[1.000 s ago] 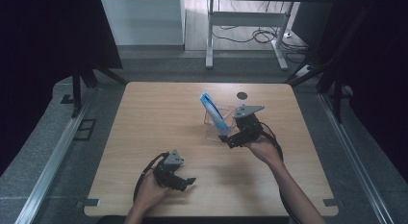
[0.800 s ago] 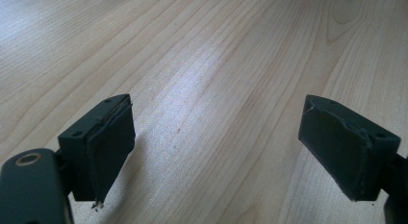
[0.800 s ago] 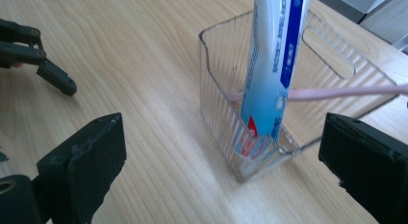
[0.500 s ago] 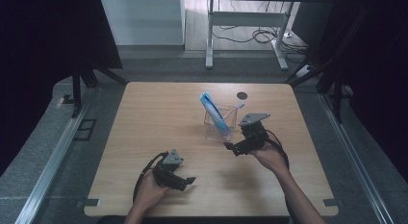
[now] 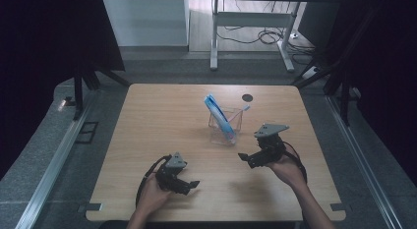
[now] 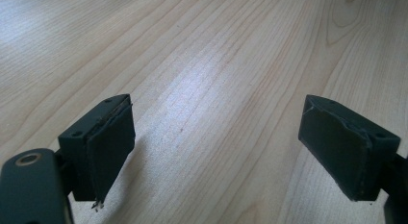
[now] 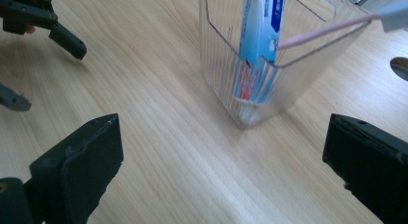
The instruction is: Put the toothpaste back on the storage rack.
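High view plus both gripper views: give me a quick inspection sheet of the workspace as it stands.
Surface: wooden table, bare wood grain, with a dark round hole near the far edge.
Job's things: clear ribbed holder upright mid-table; toothpaste tube and pink toothbrush stand tilted inside it.
Clutter: nothing seen.
Grippers: left claw open, low over the near edge; right claw open, empty, apart from the holder.
Cables: black cable loops from the left claw; more cables lie on the floor beyond.
Surroundings: metal frame legs, dark curtains at both sides.
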